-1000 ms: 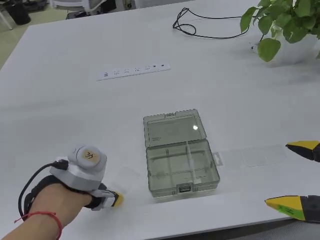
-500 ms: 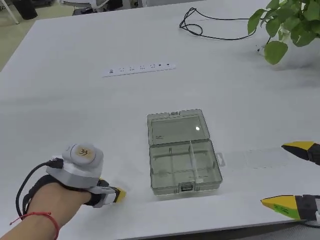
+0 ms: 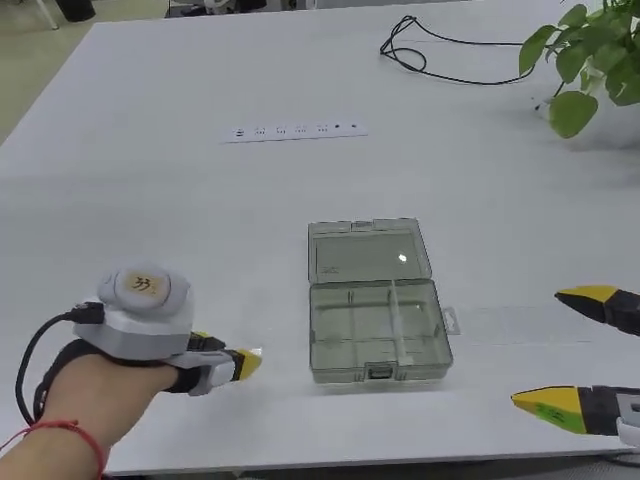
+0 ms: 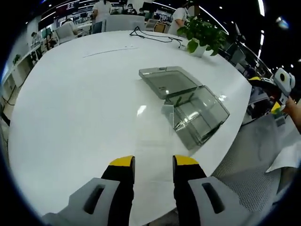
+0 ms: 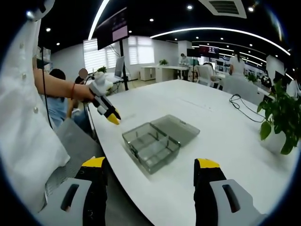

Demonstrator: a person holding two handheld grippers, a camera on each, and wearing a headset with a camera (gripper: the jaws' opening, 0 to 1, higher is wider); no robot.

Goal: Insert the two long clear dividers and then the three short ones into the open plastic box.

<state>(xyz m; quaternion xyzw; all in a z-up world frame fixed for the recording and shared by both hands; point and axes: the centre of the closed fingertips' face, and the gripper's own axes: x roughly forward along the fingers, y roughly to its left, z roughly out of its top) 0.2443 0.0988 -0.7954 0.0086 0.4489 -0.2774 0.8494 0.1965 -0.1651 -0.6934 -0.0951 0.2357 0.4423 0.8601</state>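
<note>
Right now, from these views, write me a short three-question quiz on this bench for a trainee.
1. True or false: the lid of the plastic box is shut.
2. Which of these lies on the table beyond the box? A) a power strip B) a keyboard C) a mug
3. Fill in: the jaws of the right claw stand ___.

Key: 1 false, the lid lies open behind the box; 2 A; 3 open, wide apart.
</note>
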